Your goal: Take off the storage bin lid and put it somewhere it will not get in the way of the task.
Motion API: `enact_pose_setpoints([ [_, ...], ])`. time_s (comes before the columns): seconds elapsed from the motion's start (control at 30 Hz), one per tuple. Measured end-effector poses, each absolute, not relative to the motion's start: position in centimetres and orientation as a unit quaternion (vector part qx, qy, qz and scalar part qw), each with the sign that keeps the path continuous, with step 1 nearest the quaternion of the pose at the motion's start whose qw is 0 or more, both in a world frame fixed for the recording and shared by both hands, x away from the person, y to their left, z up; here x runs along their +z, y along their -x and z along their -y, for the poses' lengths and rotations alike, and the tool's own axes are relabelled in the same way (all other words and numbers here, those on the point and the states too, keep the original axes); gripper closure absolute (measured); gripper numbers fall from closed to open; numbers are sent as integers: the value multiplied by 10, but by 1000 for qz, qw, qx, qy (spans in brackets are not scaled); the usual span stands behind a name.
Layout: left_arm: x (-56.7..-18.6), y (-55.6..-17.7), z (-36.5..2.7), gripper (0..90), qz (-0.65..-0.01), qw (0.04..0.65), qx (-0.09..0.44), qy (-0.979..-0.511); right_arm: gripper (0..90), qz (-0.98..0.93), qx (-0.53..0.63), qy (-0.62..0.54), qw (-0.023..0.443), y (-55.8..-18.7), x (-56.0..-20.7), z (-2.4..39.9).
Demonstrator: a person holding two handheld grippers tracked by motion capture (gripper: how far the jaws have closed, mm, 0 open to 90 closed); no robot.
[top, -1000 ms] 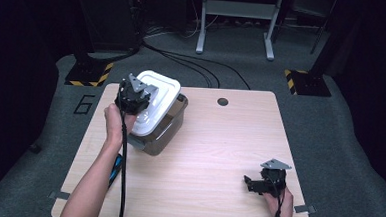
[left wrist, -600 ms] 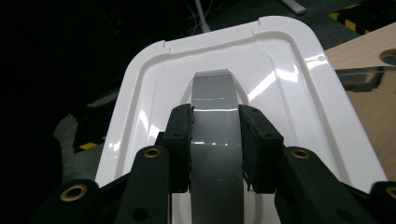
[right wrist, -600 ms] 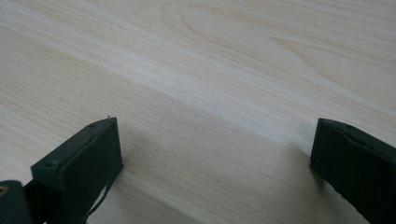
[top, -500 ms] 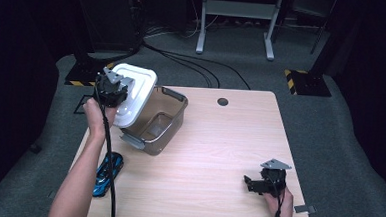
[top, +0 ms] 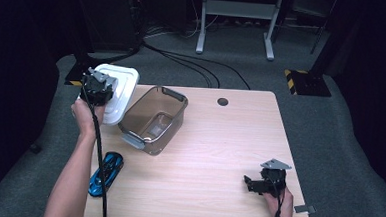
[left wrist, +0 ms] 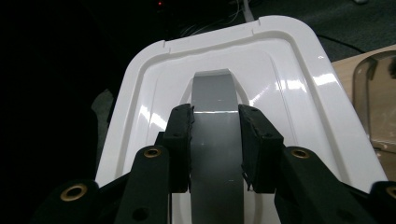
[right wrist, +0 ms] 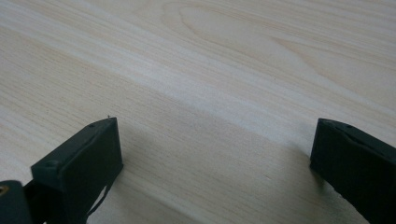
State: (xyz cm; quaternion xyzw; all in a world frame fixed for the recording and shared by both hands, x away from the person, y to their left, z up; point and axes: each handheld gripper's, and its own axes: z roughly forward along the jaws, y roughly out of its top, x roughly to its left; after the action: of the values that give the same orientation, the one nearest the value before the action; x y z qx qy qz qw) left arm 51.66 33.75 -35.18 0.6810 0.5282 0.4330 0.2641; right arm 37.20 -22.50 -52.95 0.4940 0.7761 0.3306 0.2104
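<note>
White plastic lid, gripped by its grey centre handle, hangs in the left tool, the jaws clamped against the handle's sides, over the counter's far left corner and partly beyond its edge. The smoky clear container it belongs to sits open beside it on the pale wood. A blue toy car lies near the front left edge. The right tool rests at the front right, jaws wide apart, holding nothing. No lettering is readable on any item.
</note>
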Motion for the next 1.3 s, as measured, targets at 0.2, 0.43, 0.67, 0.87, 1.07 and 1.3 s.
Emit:
enact_pose_setpoints([
  [0.2, -359, -520, -350, 664, -545, 254, 436, -670, 11, -776, 330, -494, 210, -372, -530, 225],
  [0.43, -375, -526, -358, 664, -555, 241, 430, -670, 11, -776, 331, -494, 210, -372, -530, 225],
  [0.67, -394, -530, -367, 664, -569, 238, 413, -670, 11, -776, 331, -494, 211, -372, -530, 225],
  [0.87, -409, -533, -373, 663, -577, 253, 391, -671, 11, -777, 329, -494, 210, -372, -529, 225],
  [1.07, -427, -534, -372, 663, -577, 251, 380, -679, 11, -774, 329, -497, 212, -372, -529, 224],
  [1.3, -444, -535, -372, 663, -578, 245, 367, -687, 11, -774, 329, -497, 212, -372, -529, 224],
])
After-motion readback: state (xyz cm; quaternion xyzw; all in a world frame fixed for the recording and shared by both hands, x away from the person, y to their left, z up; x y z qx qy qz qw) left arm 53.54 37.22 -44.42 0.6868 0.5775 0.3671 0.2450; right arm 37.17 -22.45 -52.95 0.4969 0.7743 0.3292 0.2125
